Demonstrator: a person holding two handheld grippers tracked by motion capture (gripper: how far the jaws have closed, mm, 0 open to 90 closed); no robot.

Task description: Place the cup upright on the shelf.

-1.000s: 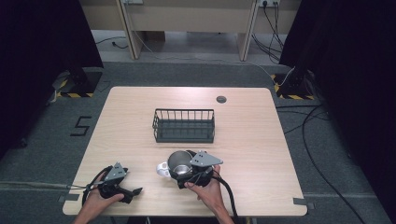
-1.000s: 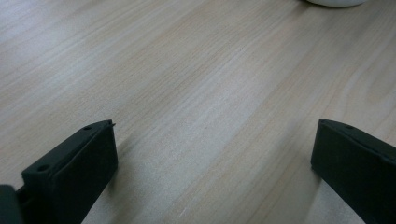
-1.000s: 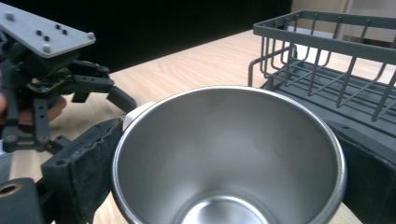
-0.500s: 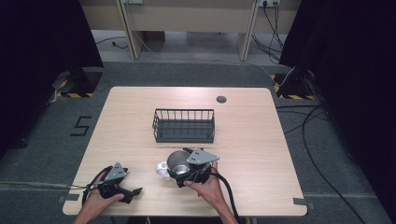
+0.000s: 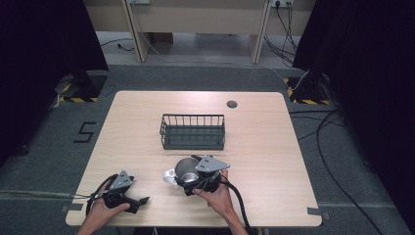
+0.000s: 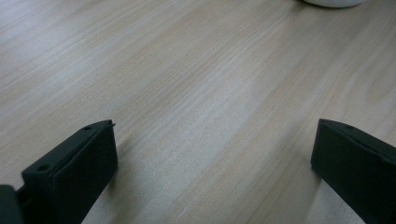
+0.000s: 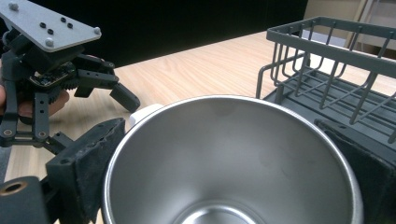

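Tabletop (image 5: pixel 147 122) first, and at its near left edge the left gripper (image 5: pixel 139 201) lies low over bare wood, jaws spread wide with nothing between them; its own view confirms that, plain grain between two black pads and a sliver of something white at the top edge. Moving right, a small white piece (image 5: pixel 169 176) sits touching the steel cup (image 5: pixel 186 169), though I cannot tell what it is. Now the cup itself: near the front edge, a little right of centre, just short of the basket (image 5: pixel 193 132). The right gripper (image 5: pixel 195 182) has it, jaws set either side of the wall and pinching it, as the right gripper view shows with a pad pressed at each flank of the rim (image 7: pixel 233 100). My read on handling: thin stainless, so light and rigid, no fear of crushing or breaking, but that brushed wall looks slick and it tapers, so it could slide or twist in the pads if tilted fast. Best hold is across the wall just below the rolled rim, where the lip gives the pads something to catch. Farther right, the basket stands empty, well within reach.
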